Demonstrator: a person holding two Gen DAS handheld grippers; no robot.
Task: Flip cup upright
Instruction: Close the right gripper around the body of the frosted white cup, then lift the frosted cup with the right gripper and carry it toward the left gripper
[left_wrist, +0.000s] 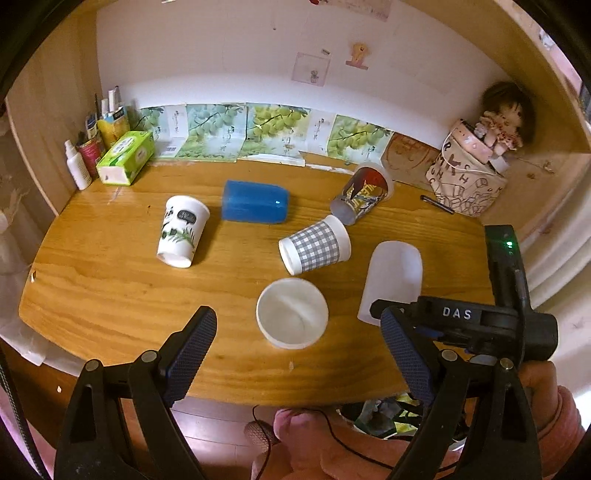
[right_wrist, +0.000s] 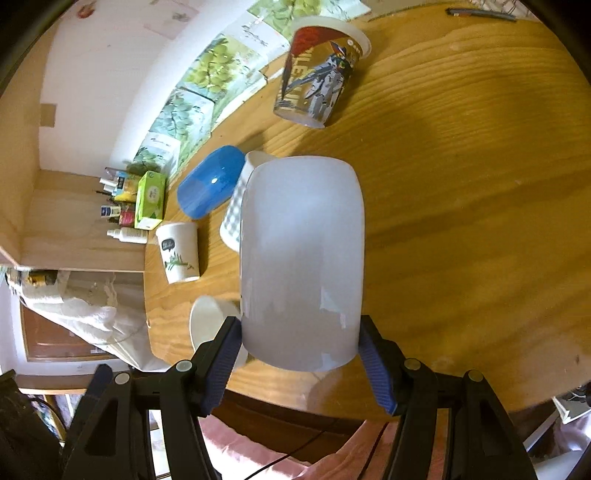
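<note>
A frosted white plastic cup (right_wrist: 301, 258) lies on its side on the wooden table (right_wrist: 461, 221); my right gripper (right_wrist: 301, 365) has its blue pads against both sides of the cup's near end. The cup also shows in the left wrist view (left_wrist: 393, 280), with the right gripper's body (left_wrist: 480, 325) behind it. My left gripper (left_wrist: 299, 354) is open and empty, above the table's front edge, just behind an upright white paper cup (left_wrist: 292, 313).
Lying on their sides: a checked cup (left_wrist: 316, 245), a blue cup (left_wrist: 255, 201), a leaf-print white cup (left_wrist: 181, 230), a robot-print cup (left_wrist: 364, 194). Tissue box (left_wrist: 125, 157) and bottles back left, doll on patterned bag (left_wrist: 465, 181) back right, pen (left_wrist: 437, 204).
</note>
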